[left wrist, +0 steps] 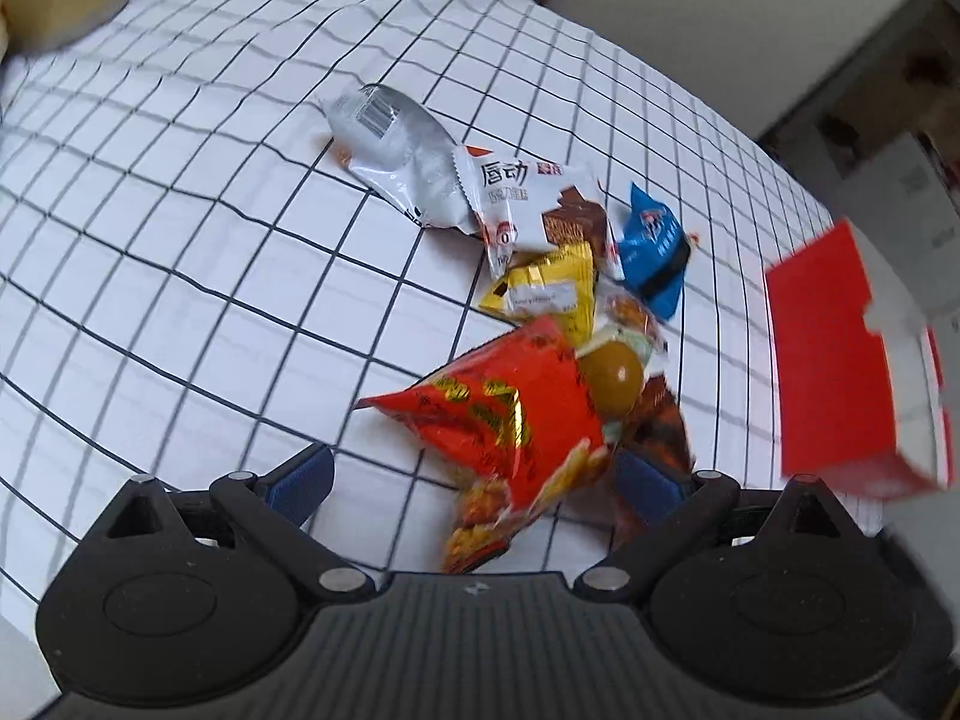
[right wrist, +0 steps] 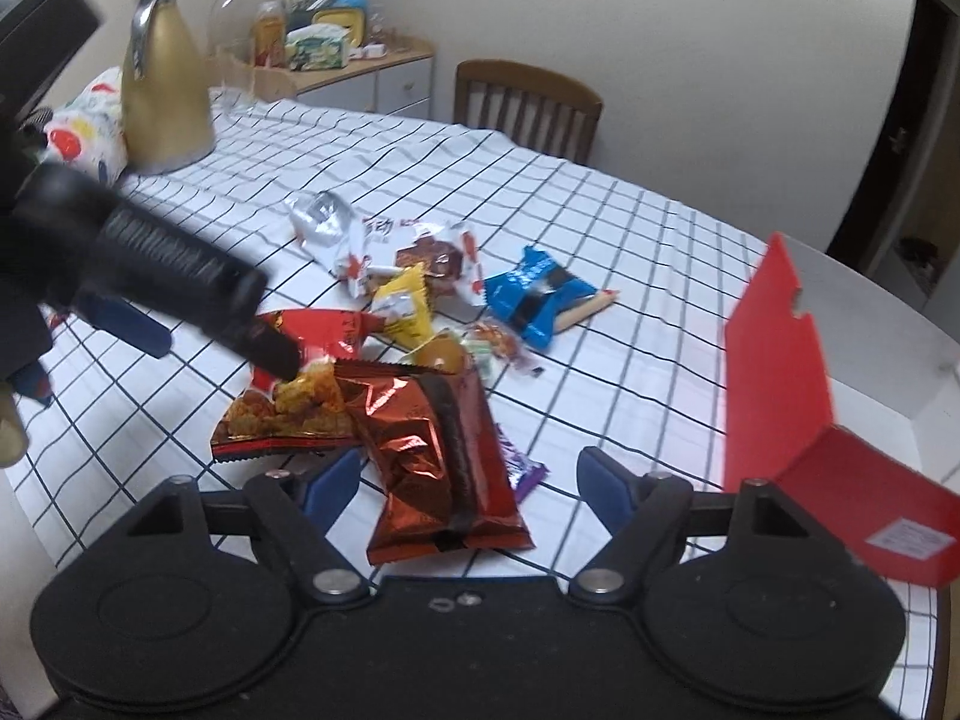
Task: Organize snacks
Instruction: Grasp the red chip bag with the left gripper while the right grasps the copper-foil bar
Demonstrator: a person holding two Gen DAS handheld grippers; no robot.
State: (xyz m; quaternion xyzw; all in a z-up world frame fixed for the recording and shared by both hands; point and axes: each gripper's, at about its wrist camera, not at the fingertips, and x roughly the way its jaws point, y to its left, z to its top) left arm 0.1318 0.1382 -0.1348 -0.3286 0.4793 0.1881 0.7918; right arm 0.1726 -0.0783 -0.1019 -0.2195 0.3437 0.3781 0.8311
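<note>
A pile of snack packets lies on the checked tablecloth (left wrist: 180, 228). My left gripper (left wrist: 474, 480) is open with its blue fingers on either side of a red and yellow packet (left wrist: 510, 414). Behind it lie a yellow packet (left wrist: 549, 288), a silver packet (left wrist: 396, 150), a white chocolate wafer packet (left wrist: 534, 204) and a blue packet (left wrist: 651, 252). My right gripper (right wrist: 471, 486) is open, its fingers on either side of a dark red foil bag (right wrist: 432, 450). The left gripper body (right wrist: 150, 264) shows over the red and yellow packet (right wrist: 294, 402) in the right wrist view.
An open red box (right wrist: 780, 372) stands at the table's right, also in the left wrist view (left wrist: 834, 360). A gold jug (right wrist: 162, 84), a patterned bag (right wrist: 84, 126) and a glass stand at the back left. A wooden chair (right wrist: 528, 102) and a cluttered cabinet (right wrist: 360, 72) are behind the table.
</note>
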